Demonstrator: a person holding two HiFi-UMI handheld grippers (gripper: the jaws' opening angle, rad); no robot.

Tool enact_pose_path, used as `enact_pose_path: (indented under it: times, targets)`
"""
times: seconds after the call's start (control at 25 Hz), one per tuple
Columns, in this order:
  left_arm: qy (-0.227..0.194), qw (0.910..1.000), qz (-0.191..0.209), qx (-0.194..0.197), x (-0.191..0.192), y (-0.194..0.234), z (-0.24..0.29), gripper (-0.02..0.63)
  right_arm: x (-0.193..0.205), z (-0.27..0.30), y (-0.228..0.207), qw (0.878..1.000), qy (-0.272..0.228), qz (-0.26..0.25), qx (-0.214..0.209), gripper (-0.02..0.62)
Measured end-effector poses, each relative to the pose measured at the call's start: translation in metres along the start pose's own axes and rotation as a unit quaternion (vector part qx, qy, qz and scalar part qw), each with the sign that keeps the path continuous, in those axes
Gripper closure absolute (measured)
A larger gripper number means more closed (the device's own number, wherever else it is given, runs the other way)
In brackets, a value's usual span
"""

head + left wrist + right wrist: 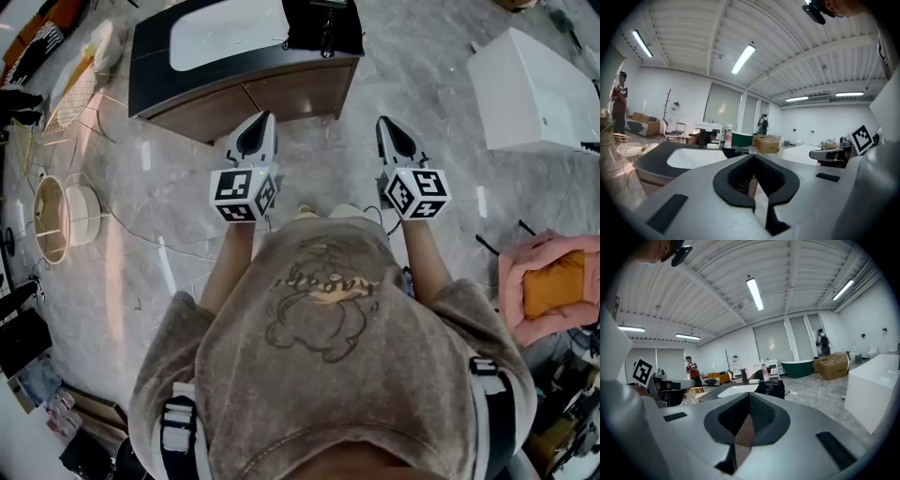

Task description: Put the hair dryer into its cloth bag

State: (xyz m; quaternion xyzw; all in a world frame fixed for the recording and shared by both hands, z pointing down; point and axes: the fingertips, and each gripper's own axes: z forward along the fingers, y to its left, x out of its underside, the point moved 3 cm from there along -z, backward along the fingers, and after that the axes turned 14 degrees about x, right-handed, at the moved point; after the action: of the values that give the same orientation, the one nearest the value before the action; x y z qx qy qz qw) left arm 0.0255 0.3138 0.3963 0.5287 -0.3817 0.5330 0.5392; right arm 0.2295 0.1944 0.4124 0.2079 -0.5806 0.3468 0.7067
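A black bundle [323,23] lies on the right end of a dark vanity counter [150,80]. It also shows in the right gripper view as a black bundle [772,388]. I cannot tell hair dryer from cloth bag in it. Both grippers are held side by side over the floor, short of the counter. My left gripper [258,131] is shut with nothing between its jaws, and so is my right gripper [391,131]. The left gripper [753,158] and the right gripper [749,399] both point at the counter, slightly downward.
A white basin [225,33] is set in the counter. A white tub [534,84] stands at the right, a pink cushioned seat [553,286] at the near right, round wicker stools [56,220] at the left. A person [618,101] stands far off.
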Motion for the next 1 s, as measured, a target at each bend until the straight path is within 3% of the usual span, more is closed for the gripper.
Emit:
enact_pose_path:
  times: [0.48,1.0]
  targets:
    - [-0.011,0.999,0.018,0.041,-0.018,0.044,0.032,0.588,-0.007,0.04,0.017,1.0,-0.004,-0.003,0.031,0.595]
    - [0.0,0.9987,0.017,0.047,-0.028,0.112,0.118,0.588,-0.021,0.148,0.006,0.999,0.007,-0.006,0.031,0.595]
